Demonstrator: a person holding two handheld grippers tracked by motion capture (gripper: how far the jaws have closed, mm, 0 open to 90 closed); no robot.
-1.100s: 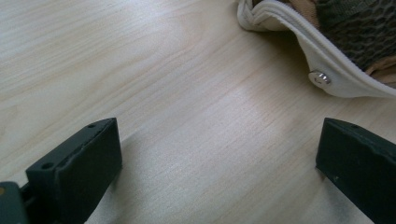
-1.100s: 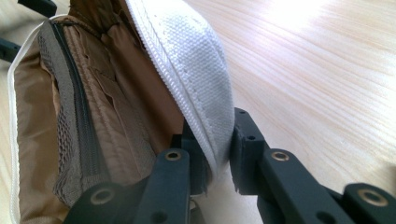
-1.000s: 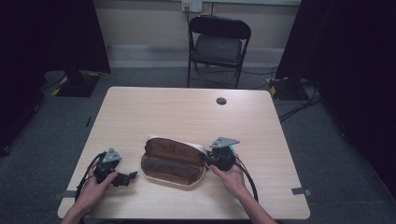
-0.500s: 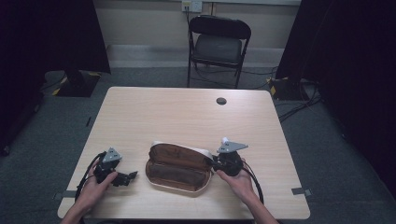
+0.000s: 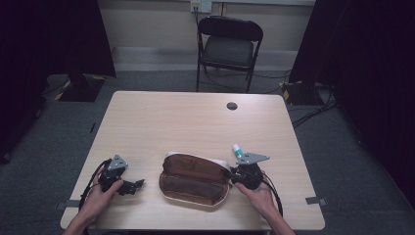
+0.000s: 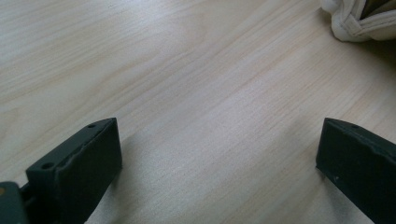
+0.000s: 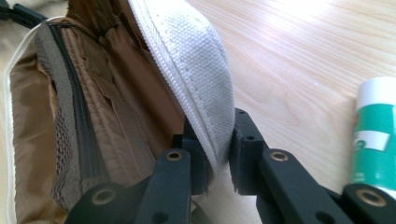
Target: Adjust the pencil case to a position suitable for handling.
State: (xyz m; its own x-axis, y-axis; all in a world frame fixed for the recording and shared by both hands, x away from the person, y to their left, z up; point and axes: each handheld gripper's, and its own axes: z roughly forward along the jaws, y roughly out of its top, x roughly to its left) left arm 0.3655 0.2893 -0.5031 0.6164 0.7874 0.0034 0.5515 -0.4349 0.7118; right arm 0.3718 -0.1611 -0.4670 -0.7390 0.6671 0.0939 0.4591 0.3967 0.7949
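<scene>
Pouch (image 5: pixel 195 178) shifted right, probably beside glue stick (image 5: pixel 238 150).

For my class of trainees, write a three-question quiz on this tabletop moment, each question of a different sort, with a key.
1. True or false: the right gripper is shut on the white fabric edge of the open brown-lined pouch.
2. What lies between the jaws of the left gripper?
A. the pouch
B. bare wooden table
C. a cable
3. Fill in: the green-and-white tube lies on the table beside the ____ gripper.

Key
1. True: its jaws pinch the white edge in the right gripper view.
2. B: the jaws stand wide apart over bare wood.
3. right
</scene>
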